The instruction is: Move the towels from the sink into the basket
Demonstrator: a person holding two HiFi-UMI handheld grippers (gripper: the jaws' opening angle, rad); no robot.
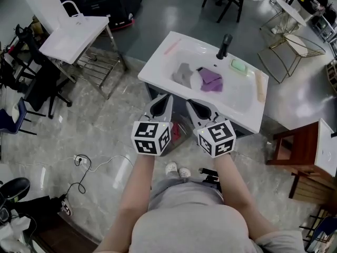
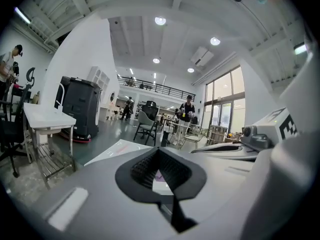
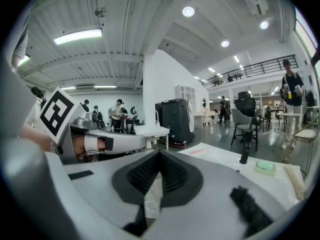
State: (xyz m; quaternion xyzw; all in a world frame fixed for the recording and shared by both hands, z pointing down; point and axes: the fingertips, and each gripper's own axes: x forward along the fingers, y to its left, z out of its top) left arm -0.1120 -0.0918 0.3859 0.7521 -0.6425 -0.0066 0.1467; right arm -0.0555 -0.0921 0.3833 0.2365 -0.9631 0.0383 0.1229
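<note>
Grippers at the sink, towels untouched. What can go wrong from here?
Left gripper and right gripper are both shut; unless they open first they would likely shove the towels, not grasp them.
Grey towel and purple towel lie bunched together; one pick may drag the other.
The faucet stands just behind them; an overreach could hit it.

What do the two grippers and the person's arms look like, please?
The left gripper and the right gripper both have light grey bodies that taper forward, with black ribbed pads inside. Each carries a white cube with black square markers. The forearms are bare, and the person wears a grey top.
</note>
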